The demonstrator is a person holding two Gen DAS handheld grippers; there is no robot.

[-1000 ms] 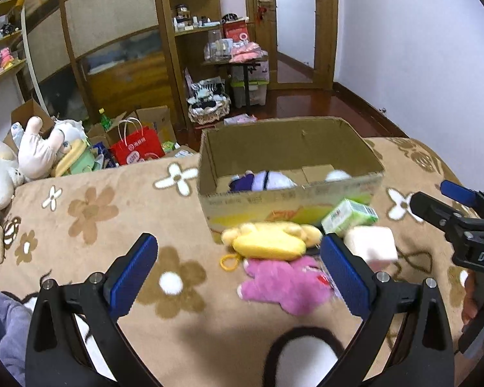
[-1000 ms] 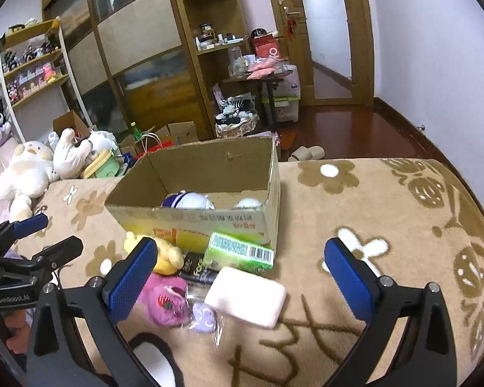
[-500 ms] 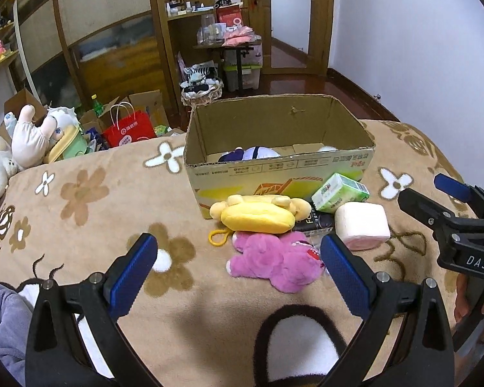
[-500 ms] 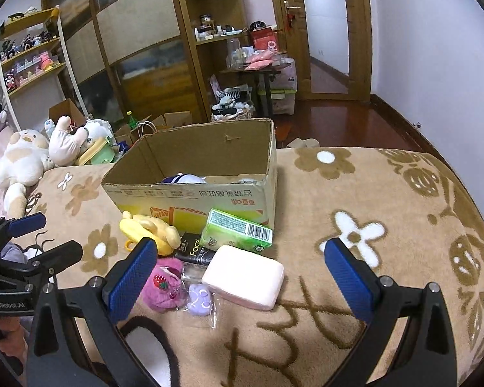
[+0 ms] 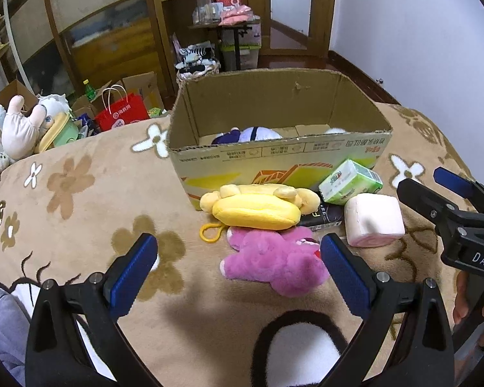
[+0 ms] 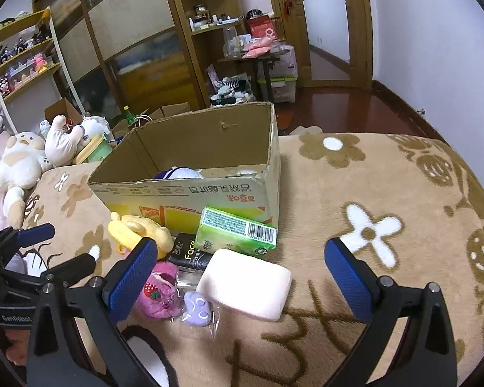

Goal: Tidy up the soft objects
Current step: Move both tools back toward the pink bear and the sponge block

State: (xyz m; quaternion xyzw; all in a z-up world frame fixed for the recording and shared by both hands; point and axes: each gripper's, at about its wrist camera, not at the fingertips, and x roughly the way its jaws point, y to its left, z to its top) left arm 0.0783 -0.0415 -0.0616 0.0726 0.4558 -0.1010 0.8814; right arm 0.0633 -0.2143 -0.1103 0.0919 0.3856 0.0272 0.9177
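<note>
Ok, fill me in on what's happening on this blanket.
A person holds a gripper in each hand over a flowered blanket. Both the left gripper and the right gripper are open and hold nothing. A yellow plush, a pink plush, a pink foam block and a green tissue pack lie in front of the cardboard box, which already holds a purple and white toy.

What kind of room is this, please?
Most likely a bedroom or living room at home. A soft flowered blanket covers the surface, stuffed animals are piled at the side, and wooden shelves with small household things stand by a door.
</note>
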